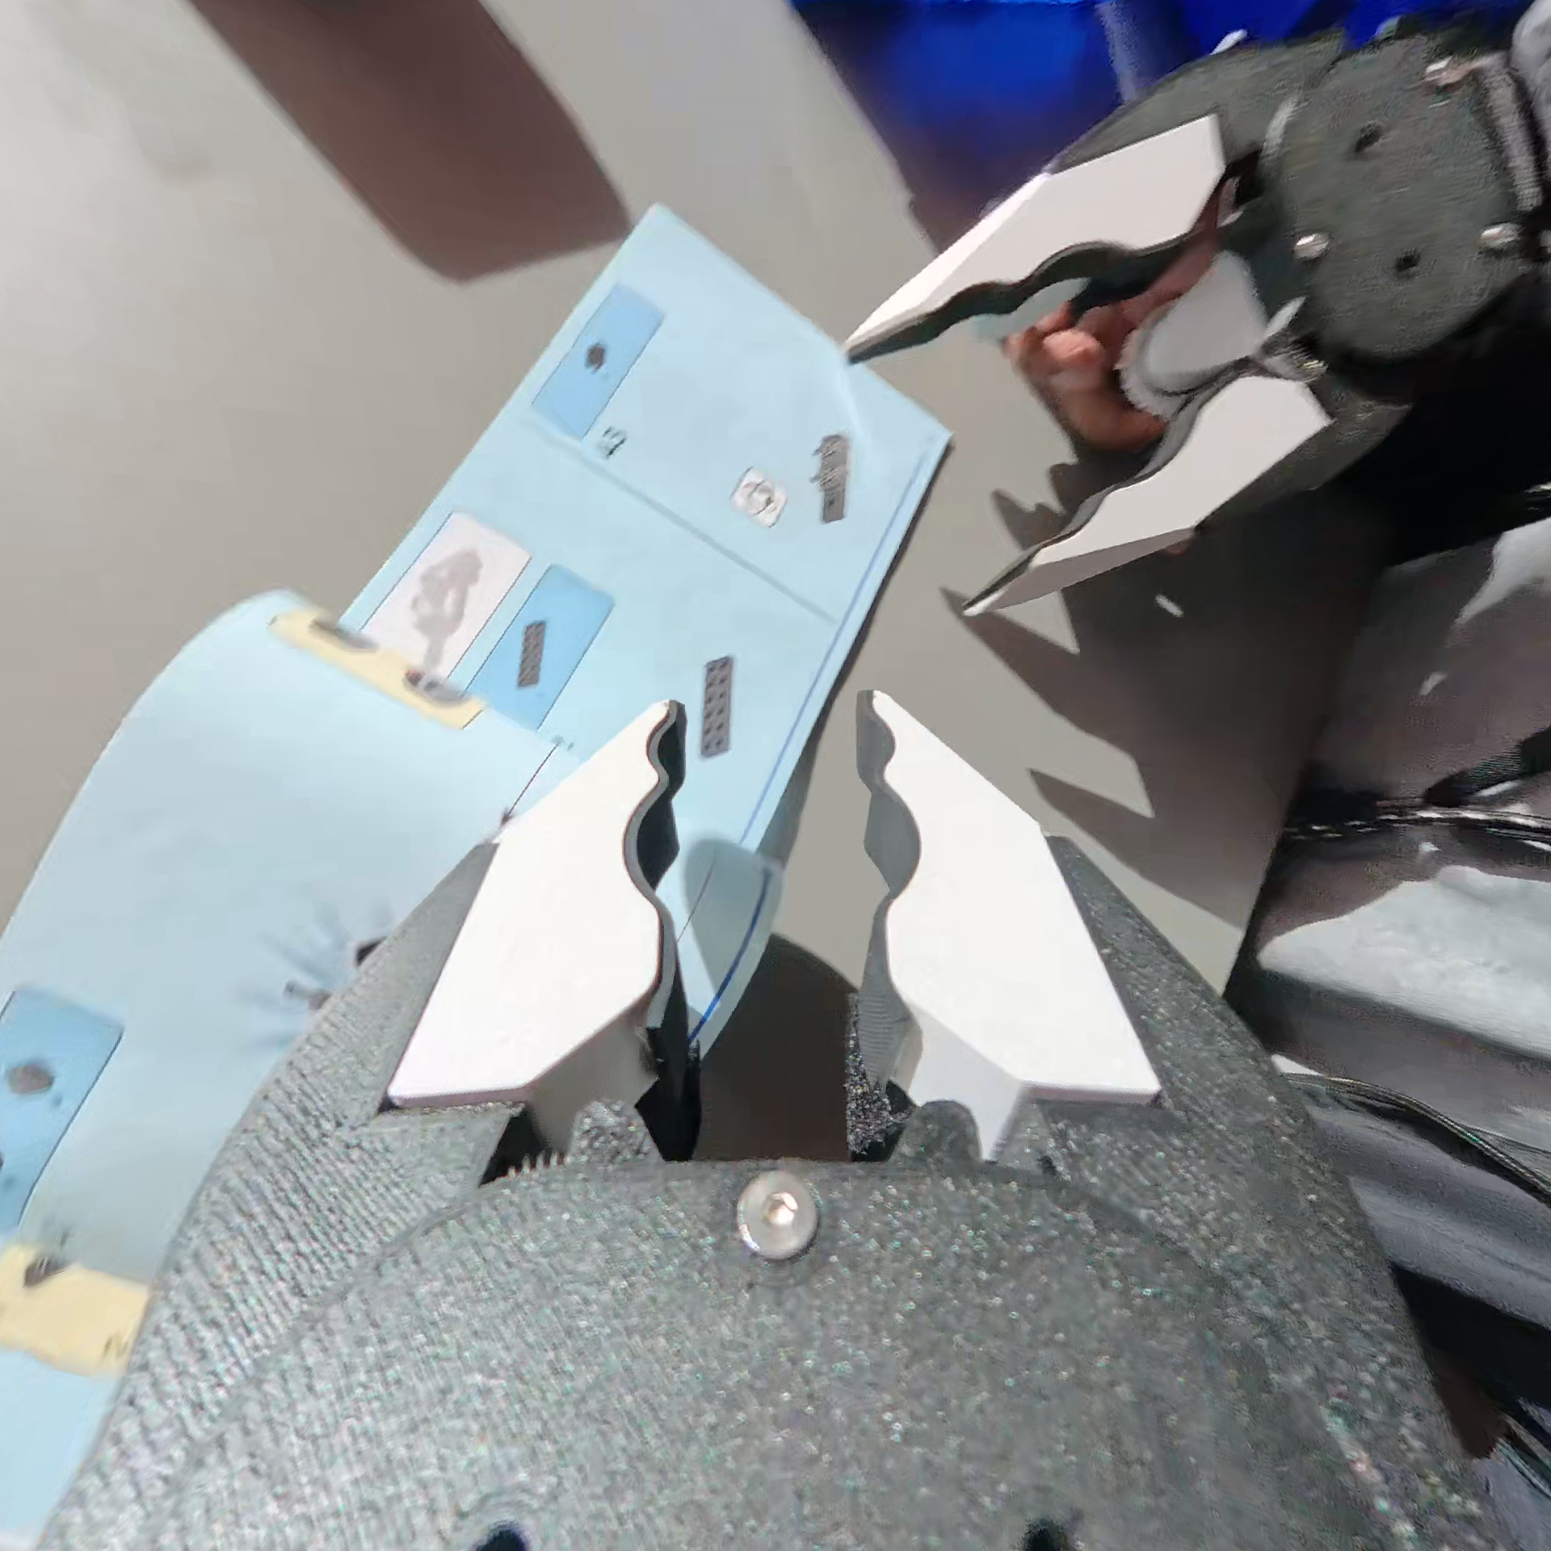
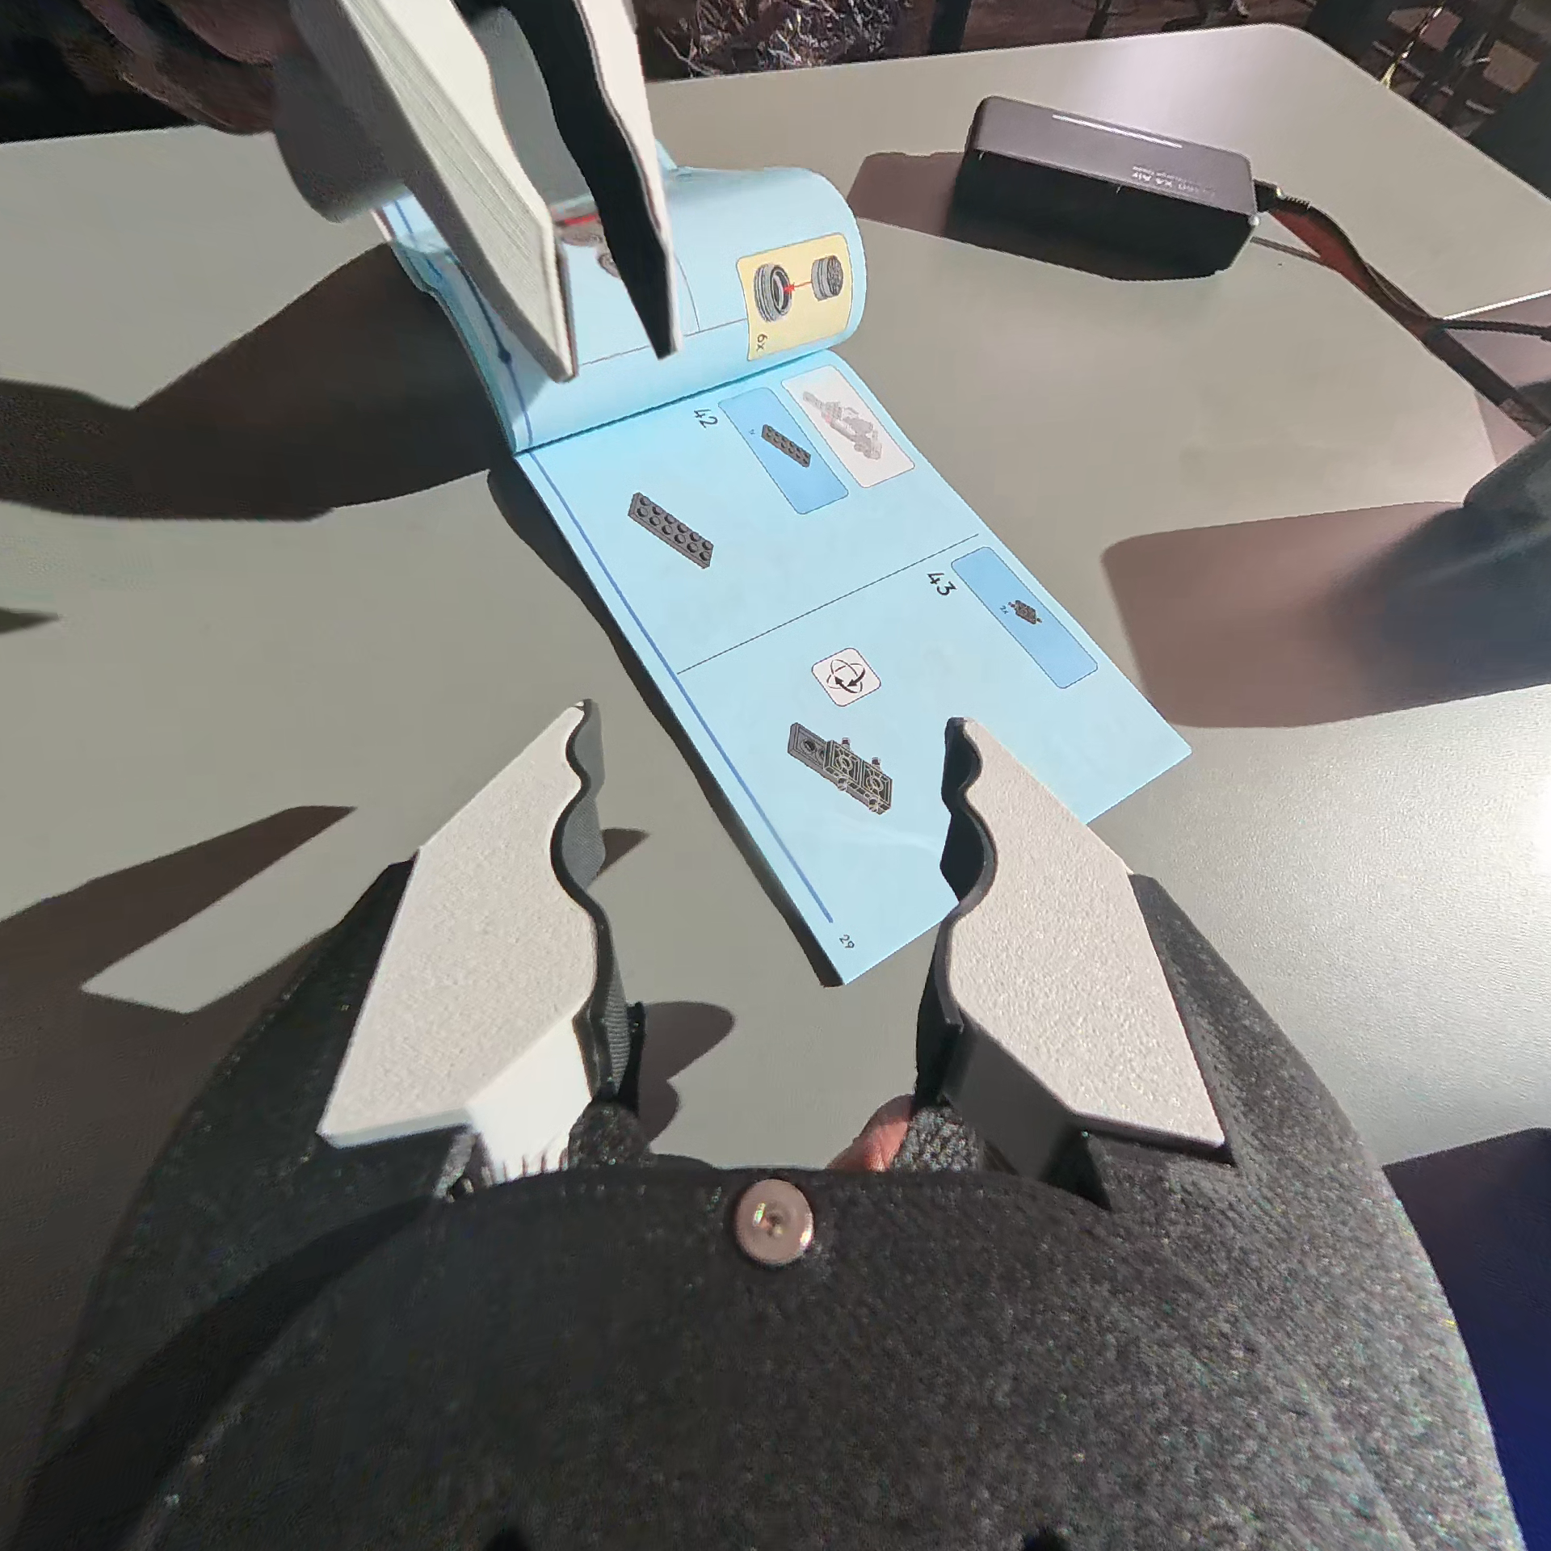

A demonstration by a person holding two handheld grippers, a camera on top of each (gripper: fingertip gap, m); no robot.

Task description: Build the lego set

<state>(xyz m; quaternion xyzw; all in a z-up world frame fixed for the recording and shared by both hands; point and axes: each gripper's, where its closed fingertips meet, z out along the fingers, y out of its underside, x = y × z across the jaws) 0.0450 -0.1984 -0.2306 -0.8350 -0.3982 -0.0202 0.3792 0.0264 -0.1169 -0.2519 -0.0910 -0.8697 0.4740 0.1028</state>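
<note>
A light blue instruction booklet (image 2: 755, 604) lies open on the grey table (image 2: 252, 587), with its earlier pages curled over in a roll (image 2: 755, 218). My right gripper (image 2: 770, 718) is open and empty, just above the booklet's near corner. My left gripper (image 2: 614, 359) hovers at the rolled pages with its jaws apart. In the left wrist view the left gripper (image 1: 770, 709) is open, and a page edge (image 1: 722, 923) curves up between its fingers without being pinched. The booklet (image 1: 713, 420) lies ahead, with the open right gripper (image 1: 906, 478) beyond it. No loose bricks are in view.
A black box (image 2: 1099, 185) with a cable stands at the table's back right. A dark blurred object (image 2: 1502, 520) sits at the right edge. Hard shadows of the grippers fall across the table. A hand (image 1: 1083, 378) shows behind the right gripper.
</note>
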